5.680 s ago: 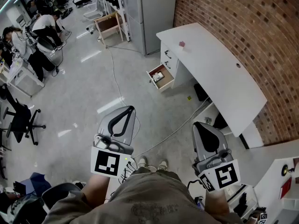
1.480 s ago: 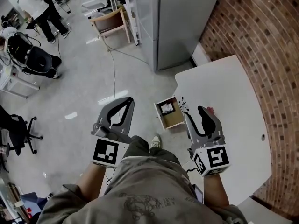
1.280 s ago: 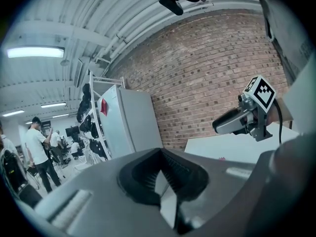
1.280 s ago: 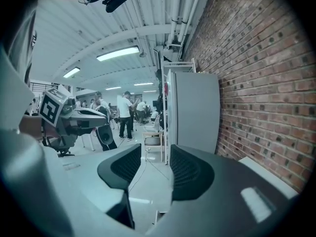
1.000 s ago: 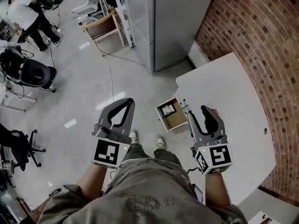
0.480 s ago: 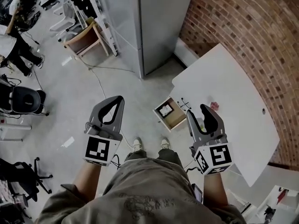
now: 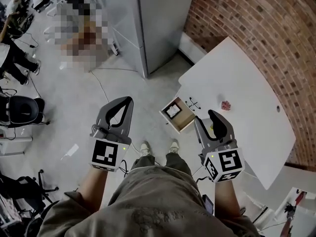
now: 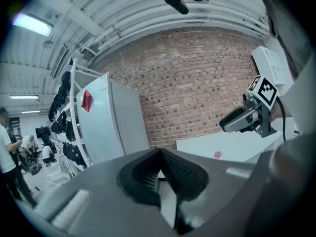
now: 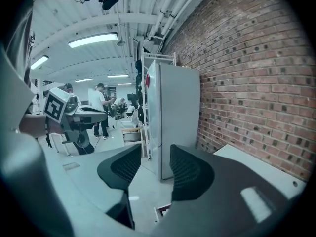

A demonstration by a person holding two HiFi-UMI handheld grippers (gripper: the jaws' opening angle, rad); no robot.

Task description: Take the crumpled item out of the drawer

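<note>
In the head view the person stands on the grey floor facing a white desk (image 7: 247, 127) set against a brick wall, with a gripper held out in each hand. The drawer (image 7: 183, 122) is pulled open at the desk's near side, ahead of the feet and between the 2 grippers. The crumpled item (image 7: 173, 110) lies inside it, pale with a dark patch and too small to read further. A small pink thing (image 7: 225, 104) sits on the desk, apart from the drawer. The left gripper (image 7: 127, 100) hangs over bare floor left of the drawer. The right gripper (image 7: 212, 114) is just beside the drawer's right edge and touches nothing.

In the left gripper view its fingers (image 8: 148, 174) meet tip to tip with nothing caught between them. They point level at a tall white cabinet (image 8: 116, 127) and the bricks.

In the right gripper view the 2 fingers (image 9: 190, 174) stand apart with an empty gap between them. A corner of the drawer peeks in low down.

I'd say this is the approach, with nothing grasped yet. The right gripper looks best placed for the pick. It needs to tip downward, drop into the drawer so its fingers straddle the item, then close on it.
</note>
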